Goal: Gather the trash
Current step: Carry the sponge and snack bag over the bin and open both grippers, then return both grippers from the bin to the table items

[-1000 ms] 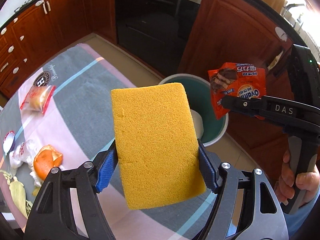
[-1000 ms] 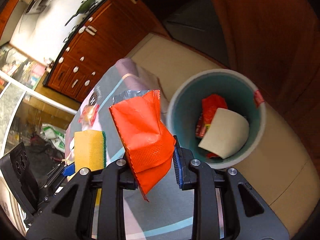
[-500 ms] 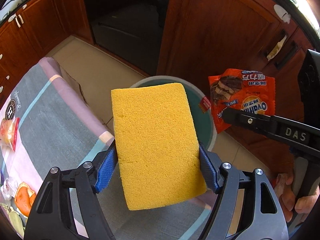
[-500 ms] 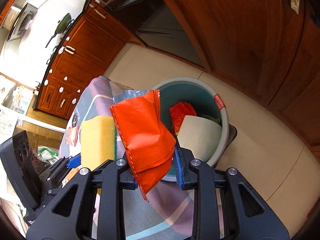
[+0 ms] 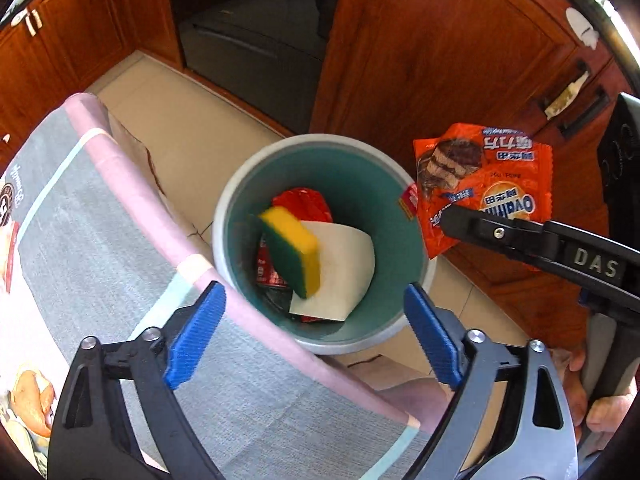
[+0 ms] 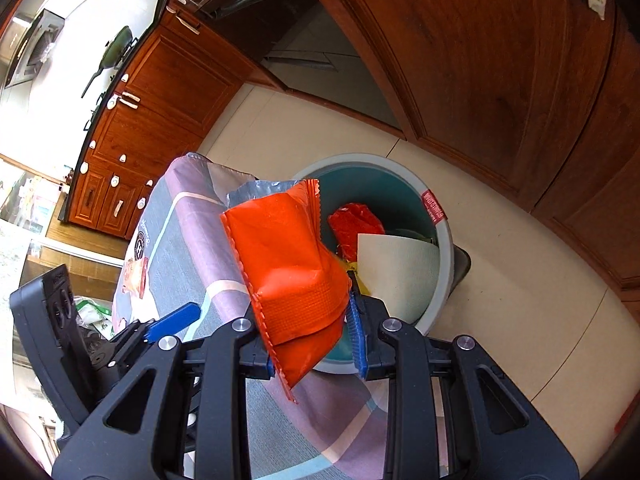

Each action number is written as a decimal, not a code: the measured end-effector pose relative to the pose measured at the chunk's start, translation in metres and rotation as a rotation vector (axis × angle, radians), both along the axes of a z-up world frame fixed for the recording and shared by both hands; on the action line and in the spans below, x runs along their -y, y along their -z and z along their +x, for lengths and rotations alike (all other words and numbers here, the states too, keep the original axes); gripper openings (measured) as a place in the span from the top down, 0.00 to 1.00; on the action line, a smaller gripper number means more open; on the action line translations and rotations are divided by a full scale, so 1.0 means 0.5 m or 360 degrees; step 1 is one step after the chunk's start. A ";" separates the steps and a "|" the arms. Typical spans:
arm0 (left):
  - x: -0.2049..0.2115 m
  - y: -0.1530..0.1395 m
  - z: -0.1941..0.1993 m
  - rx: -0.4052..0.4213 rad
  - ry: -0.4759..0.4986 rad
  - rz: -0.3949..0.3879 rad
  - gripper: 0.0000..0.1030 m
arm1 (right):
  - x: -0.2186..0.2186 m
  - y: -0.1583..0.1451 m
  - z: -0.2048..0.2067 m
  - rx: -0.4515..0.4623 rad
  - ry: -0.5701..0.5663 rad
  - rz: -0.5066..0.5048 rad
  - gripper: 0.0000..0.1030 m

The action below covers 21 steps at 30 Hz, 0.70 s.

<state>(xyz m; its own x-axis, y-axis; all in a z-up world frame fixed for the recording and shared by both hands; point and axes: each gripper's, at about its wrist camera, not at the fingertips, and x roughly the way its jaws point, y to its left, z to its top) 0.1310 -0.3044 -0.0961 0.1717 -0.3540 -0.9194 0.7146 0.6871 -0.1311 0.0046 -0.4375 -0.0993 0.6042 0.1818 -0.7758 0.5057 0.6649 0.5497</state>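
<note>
My left gripper [image 5: 314, 336] is open and empty above the table edge, right over the teal trash bin [image 5: 400, 184]. A yellow and green sponge [image 5: 292, 252] is in the bin's mouth, blurred, over a white paper [image 5: 344, 272] and red wrappers [image 5: 304, 204]. My right gripper [image 6: 312, 340] is shut on an orange snack wrapper [image 6: 288, 256] and holds it beside the bin's rim [image 6: 442, 240]. That wrapper also shows in the left wrist view [image 5: 484, 184], to the right of the bin.
The table with a grey and pink striped cloth [image 5: 100, 240] ends next to the bin. A packaged bun [image 5: 32, 396] lies at its left. Brown wooden cabinets [image 5: 420, 60] and a dark oven [image 5: 248, 28] stand behind the bin on a beige tile floor [image 6: 520, 300].
My left gripper has opened and let go of the sponge, which now drops into the bin. Both grippers have moved closer over the bin; the right still holds the wrapper.
</note>
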 end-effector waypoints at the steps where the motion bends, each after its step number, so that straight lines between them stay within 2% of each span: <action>1: -0.005 -0.002 0.001 0.0002 -0.0007 -0.0004 0.09 | -0.001 0.001 0.002 -0.0004 -0.0002 0.0000 0.74; 4: -0.016 -0.011 -0.003 -0.0009 -0.0030 -0.0023 0.05 | -0.007 0.002 0.010 -0.0016 -0.0006 -0.0008 0.71; 5: -0.021 -0.013 -0.004 -0.0013 -0.0036 -0.0028 0.04 | -0.008 0.003 0.012 -0.0021 -0.0002 -0.0002 0.57; 6: -0.025 -0.013 -0.005 -0.0015 -0.0040 -0.0029 0.04 | -0.009 0.003 0.012 -0.0024 0.0016 -0.0006 0.30; 7: -0.028 -0.013 -0.006 -0.0019 -0.0043 -0.0027 0.04 | -0.011 0.002 0.011 -0.0026 0.0037 -0.0022 0.23; 14: -0.046 -0.010 -0.011 -0.0042 -0.0058 -0.0019 0.04 | -0.022 0.010 0.012 -0.0089 0.0055 0.0012 0.22; 17: -0.055 -0.015 -0.011 -0.0045 -0.0069 -0.0027 0.04 | -0.030 0.011 0.011 -0.0107 0.0060 0.0019 0.17; 21: -0.068 -0.023 -0.013 -0.0050 -0.0091 -0.0039 0.04 | -0.045 0.003 0.009 -0.0123 0.0051 0.0007 0.17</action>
